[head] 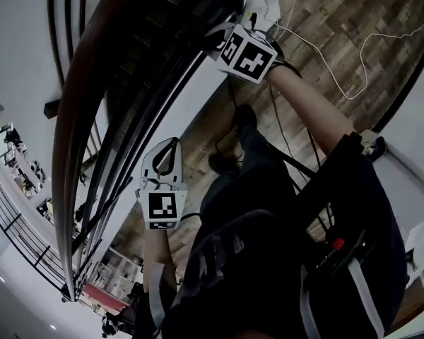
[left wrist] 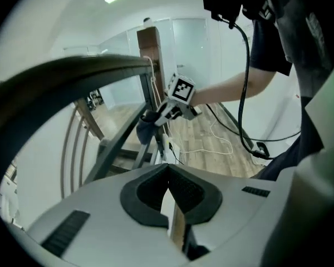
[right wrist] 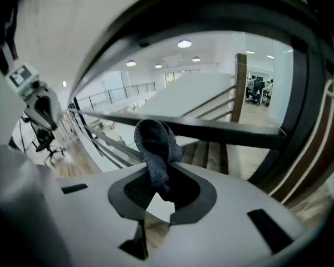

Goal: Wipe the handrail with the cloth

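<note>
- handrail point(head: 81, 126): in the head view, a dark curved rail that sweeps from 12 o'clock down to 8 o'clock, with the balusters just to its right.
- left gripper point(head: 168, 150): sits a little toward 7 o'clock of centre and close beside the balusters. Jaws are together with nothing between them, so it's idle.
- right gripper point(right wrist: 158, 177): at 1 o'clock in the head view, up by the top end of the rail. Jaws are clamped on the cloth point(right wrist: 155, 144).
- The cloth is a dark blue-grey wad that bulges out past the jaw tips at 12 o'clock. A dark rail bar runs right behind it. I can't tell whether it's touching yet.
- My read is that the wipe is at its start. Press the bulging wad onto the rail top, not the jaw plastic. Follow the curve with steady pressure and keep the clamp tight. Keep the left gripper clear of the balusters.
</note>
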`<move>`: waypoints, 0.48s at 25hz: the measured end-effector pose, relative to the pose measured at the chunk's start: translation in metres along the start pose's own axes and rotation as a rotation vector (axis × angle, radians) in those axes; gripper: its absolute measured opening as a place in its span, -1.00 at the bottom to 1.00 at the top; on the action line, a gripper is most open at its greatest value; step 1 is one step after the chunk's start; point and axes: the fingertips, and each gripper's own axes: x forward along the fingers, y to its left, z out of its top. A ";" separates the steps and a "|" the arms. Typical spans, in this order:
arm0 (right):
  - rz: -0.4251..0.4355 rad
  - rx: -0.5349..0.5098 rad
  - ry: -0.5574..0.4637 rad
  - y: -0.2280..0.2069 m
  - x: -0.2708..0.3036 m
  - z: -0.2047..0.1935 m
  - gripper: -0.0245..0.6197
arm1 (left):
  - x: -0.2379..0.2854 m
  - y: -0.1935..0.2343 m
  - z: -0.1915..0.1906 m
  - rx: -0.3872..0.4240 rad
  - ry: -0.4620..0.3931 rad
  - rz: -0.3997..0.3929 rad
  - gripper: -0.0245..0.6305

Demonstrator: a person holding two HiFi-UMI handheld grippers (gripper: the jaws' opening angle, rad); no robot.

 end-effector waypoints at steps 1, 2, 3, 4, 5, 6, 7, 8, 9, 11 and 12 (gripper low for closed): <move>0.059 0.025 -0.060 0.027 -0.013 0.016 -0.80 | -0.014 0.005 0.009 -0.003 -0.036 0.027 -0.90; 0.111 0.051 -0.119 0.054 -0.029 0.029 -0.80 | -0.029 0.009 0.017 -0.021 -0.074 0.050 -0.90; 0.156 0.081 -0.177 0.080 -0.046 0.041 -0.80 | -0.043 0.012 0.024 -0.058 -0.116 0.074 -0.90; 0.198 0.117 -0.236 0.104 -0.062 0.051 -0.80 | -0.055 0.014 0.029 -0.103 -0.157 0.100 -0.90; 0.239 0.160 -0.296 0.128 -0.077 0.061 -0.80 | -0.068 0.015 0.031 -0.135 -0.192 0.124 -0.90; 0.279 0.208 -0.356 0.152 -0.091 0.071 -0.80 | -0.081 0.014 0.030 -0.148 -0.220 0.144 -0.90; 0.322 0.257 -0.414 0.175 -0.102 0.082 -0.80 | -0.095 0.013 0.027 -0.147 -0.245 0.164 -0.90; 0.368 0.305 -0.468 0.197 -0.111 0.094 -0.80 | -0.111 0.014 0.026 -0.139 -0.270 0.191 -0.90; 0.420 0.349 -0.517 0.218 -0.117 0.109 -0.80 | -0.128 0.017 0.026 -0.128 -0.295 0.226 -0.90; 0.533 0.422 -0.600 0.257 -0.128 0.135 -0.80 | -0.164 0.022 0.023 -0.116 -0.347 0.290 -0.90; 0.581 0.443 -0.629 0.277 -0.133 0.145 -0.80 | -0.180 0.021 0.019 -0.114 -0.374 0.303 -0.90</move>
